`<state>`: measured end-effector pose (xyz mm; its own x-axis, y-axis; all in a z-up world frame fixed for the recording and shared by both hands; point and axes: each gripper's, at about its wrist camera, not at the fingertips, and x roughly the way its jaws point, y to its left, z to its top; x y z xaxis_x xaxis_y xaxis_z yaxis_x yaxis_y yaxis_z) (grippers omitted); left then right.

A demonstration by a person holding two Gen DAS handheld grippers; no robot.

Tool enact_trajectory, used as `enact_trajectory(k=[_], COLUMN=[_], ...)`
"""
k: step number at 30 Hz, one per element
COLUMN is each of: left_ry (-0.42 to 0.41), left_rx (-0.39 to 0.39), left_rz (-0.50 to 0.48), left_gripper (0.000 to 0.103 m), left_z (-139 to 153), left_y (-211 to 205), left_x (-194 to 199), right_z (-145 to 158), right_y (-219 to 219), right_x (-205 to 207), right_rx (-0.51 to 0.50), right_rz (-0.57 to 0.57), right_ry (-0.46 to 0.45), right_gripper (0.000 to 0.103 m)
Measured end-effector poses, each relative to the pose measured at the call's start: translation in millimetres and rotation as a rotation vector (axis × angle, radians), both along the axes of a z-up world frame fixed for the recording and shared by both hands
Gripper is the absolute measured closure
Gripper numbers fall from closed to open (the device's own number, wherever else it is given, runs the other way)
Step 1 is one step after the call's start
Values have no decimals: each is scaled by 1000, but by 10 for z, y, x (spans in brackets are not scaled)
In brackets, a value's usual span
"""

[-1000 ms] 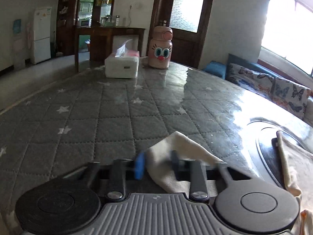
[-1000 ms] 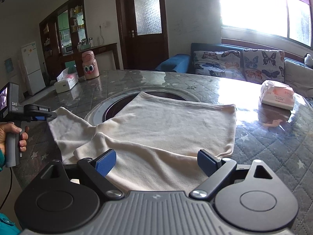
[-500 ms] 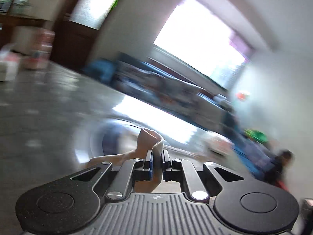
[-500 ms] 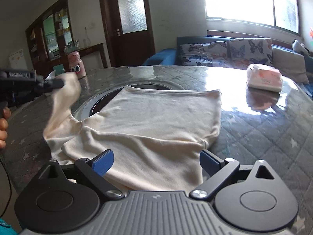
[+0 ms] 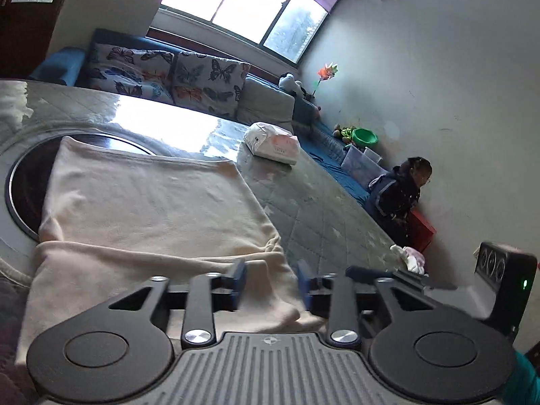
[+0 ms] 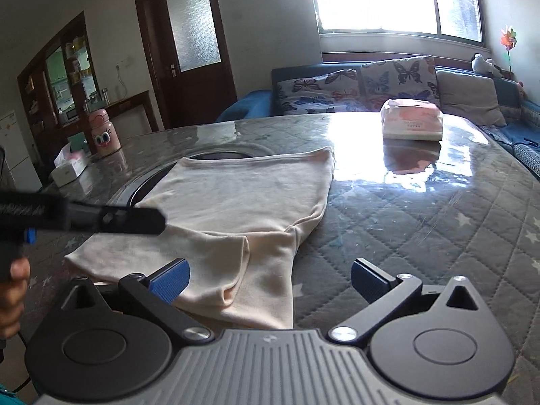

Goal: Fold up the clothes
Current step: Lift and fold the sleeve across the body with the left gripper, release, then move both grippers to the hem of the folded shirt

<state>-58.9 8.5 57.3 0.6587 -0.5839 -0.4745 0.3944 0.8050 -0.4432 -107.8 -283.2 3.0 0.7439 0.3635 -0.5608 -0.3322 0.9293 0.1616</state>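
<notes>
A cream garment (image 6: 236,209) lies flat on the round table, with its left sleeve (image 6: 162,253) folded across the near part of the body. In the left wrist view the garment (image 5: 141,202) fills the near table. My left gripper (image 5: 271,278) is open just above the folded sleeve end (image 5: 270,290), with cloth lying between its blue pads but not pinched. It also shows from the side in the right wrist view (image 6: 101,217), hovering over the cloth. My right gripper (image 6: 270,275) is wide open and empty above the garment's near edge.
A tissue pack (image 6: 411,118) sits at the far right of the grey quilted table (image 6: 422,236). A pink bottle (image 6: 103,135) and a tissue box (image 6: 69,168) stand at the far left. A sofa (image 6: 371,84) lines the wall, and a child (image 5: 401,195) sits beyond the table.
My left gripper gripped the sleeve end, lifted it, swung right across the garment, laid it down and opened. My right gripper stayed open near the front edge.
</notes>
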Motion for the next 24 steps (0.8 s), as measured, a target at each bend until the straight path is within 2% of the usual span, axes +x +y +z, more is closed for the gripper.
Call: enact_trajectory(k=[4,6,8,9,14,18,21,24], left_ry=[-34,-16,0,4,61,80,91,52], left_rx=[68,75,87,99,128,141,142,118], left_rz=[63,112,153,171,223,249,273,245], left_gripper=[58,59,60,60,61,63,63,63], left_z=[5,-40,-92,-117,-284,-336,-286,-163], left_y=[263,434,590,653,907,1048,1110,1043], left_x=[-33,-18,-12,-18,-55,-104,-86,-22], right_z=[-3,-9,-14,-17,-47,-84,-112,-46], right_y=[106,169,232,263,370,415,449,486], right_x=[79,122,166,187,277,334,377,350], right_rx=[-9,-14,-19,-22,-49,-81,-105,-111], right_rz=[35,55,76,86,109,106,103,121], right_ry=[8,14,19,22,33,39,44,8], right_gripper=[11,22,28,37,58,65,65,65])
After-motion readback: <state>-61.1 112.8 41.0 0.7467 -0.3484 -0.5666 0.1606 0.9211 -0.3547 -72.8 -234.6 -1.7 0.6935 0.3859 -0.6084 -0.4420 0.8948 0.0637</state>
